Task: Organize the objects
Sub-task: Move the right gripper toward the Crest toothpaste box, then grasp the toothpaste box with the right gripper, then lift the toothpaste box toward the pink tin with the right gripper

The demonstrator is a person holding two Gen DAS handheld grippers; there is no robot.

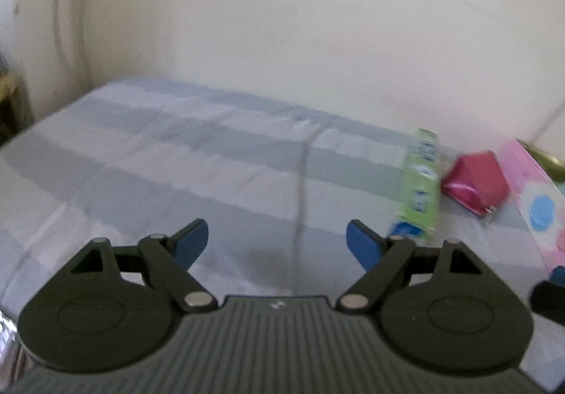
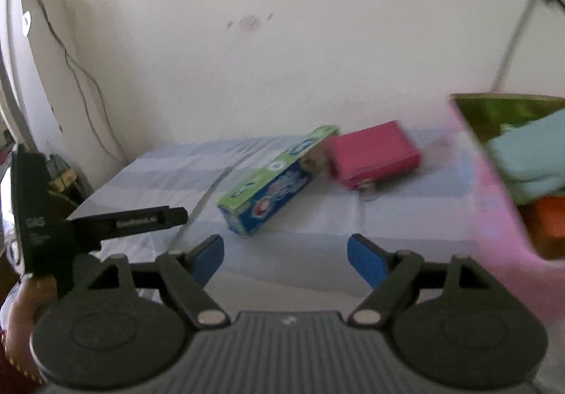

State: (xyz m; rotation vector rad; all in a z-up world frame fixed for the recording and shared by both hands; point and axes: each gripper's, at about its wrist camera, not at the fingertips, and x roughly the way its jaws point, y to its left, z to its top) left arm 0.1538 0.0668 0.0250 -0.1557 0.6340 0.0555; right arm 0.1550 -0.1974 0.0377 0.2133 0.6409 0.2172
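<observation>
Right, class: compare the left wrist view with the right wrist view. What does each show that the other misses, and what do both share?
Only the left wrist view: little of its own, mainly a wider stretch of bare bedsheet.
Only the right wrist view: the pink box's contents, a pale blue cloth, and the other gripper at left.
Both: the toothpaste box, the magenta pouch and the pink box.

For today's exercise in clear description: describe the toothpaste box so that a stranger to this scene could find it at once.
Start at the bed with the pale blue striped sheet, against the cream wall. Near its middle lies a long, narrow toothpaste box, angled toward the wall, its far end by a magenta pouch. Unlike the squat plain pouch, it is slim, green on top, and blue with printed lettering on its side.
</observation>
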